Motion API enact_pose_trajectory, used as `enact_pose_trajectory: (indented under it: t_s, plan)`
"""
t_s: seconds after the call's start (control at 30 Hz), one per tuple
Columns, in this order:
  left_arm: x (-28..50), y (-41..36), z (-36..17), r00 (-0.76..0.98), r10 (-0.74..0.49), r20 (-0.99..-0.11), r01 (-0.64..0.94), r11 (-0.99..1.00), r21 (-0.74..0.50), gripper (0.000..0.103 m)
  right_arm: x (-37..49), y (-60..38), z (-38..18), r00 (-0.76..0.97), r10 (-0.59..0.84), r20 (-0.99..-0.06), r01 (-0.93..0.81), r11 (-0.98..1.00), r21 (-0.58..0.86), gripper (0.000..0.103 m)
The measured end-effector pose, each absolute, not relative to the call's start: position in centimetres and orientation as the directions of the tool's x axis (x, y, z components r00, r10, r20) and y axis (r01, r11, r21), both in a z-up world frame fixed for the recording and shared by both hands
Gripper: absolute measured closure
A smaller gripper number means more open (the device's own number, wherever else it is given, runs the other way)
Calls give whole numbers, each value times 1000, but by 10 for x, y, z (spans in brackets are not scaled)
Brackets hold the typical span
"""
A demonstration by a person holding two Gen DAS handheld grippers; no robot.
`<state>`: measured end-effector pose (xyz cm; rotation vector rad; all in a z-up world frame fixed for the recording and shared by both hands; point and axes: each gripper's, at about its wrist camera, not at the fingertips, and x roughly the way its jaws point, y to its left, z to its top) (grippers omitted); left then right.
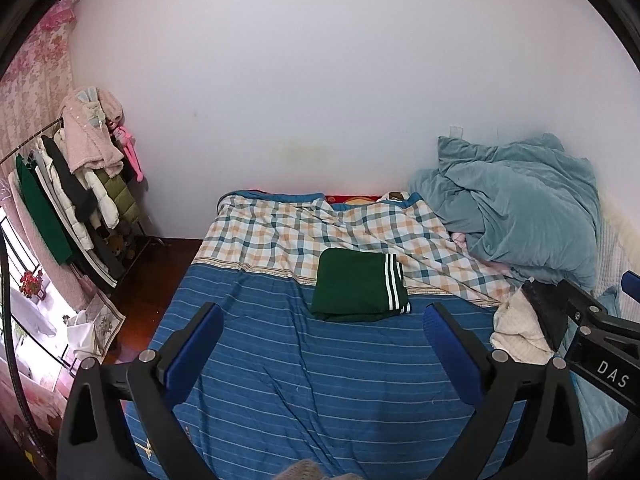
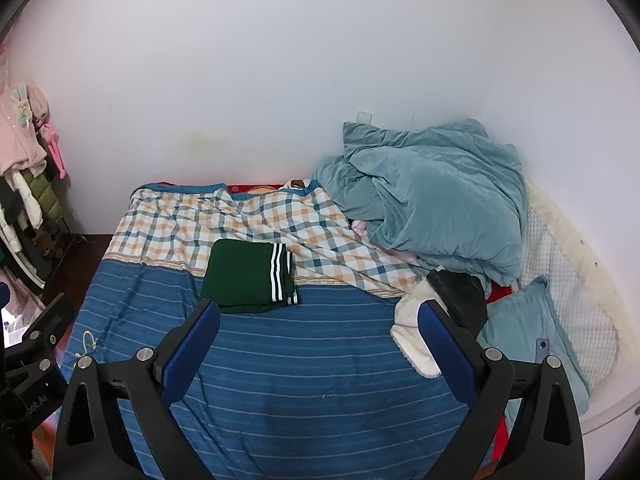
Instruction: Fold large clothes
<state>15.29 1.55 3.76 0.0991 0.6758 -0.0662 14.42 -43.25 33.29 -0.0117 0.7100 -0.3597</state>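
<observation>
A dark green garment with white stripes (image 1: 360, 286) lies folded into a neat rectangle on the bed, where the blue striped sheet (image 1: 280, 380) meets the plaid part. It also shows in the right wrist view (image 2: 248, 276). My left gripper (image 1: 324, 344) is open and empty, held above the blue sheet just in front of the garment. My right gripper (image 2: 320, 340) is open and empty, held above the sheet to the right of the garment. A black and white fleece garment (image 2: 440, 312) lies crumpled at the right, near my right gripper's right finger.
A teal duvet (image 2: 432, 200) is heaped at the bed's far right, with a teal pillow (image 2: 528, 328) in front of it. A clothes rack (image 1: 72, 192) full of coats stands on the left by the wall. Dark wood floor (image 1: 160, 272) lies beside the bed.
</observation>
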Motion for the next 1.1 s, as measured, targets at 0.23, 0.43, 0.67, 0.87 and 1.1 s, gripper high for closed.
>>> enact_pose_trajectory:
  t_s: [0.23, 0.43, 0.67, 0.87, 1.1]
  plan:
    - [154, 18, 40, 779, -27, -626, 84, 995, 62, 1, 143, -432, 334, 704, -320, -634, 313, 941, -127, 2]
    - [153, 20, 41, 783, -25, -622, 80, 995, 61, 1, 139, -430, 333, 706, -322, -631, 318, 940, -124, 2]
    - [154, 20, 41, 786, -21, -618, 72, 996, 58, 1, 141, -427, 334, 705, -324, -630, 320, 939, -125, 2]
    - [156, 21, 42, 783, -20, -622, 67, 996, 53, 1, 144, -426, 334, 704, -318, -635, 315, 941, -122, 2]
    - [156, 21, 42, 782, -17, -623, 64, 997, 53, 1, 143, -425, 333, 703, -320, -635, 316, 940, -124, 2]
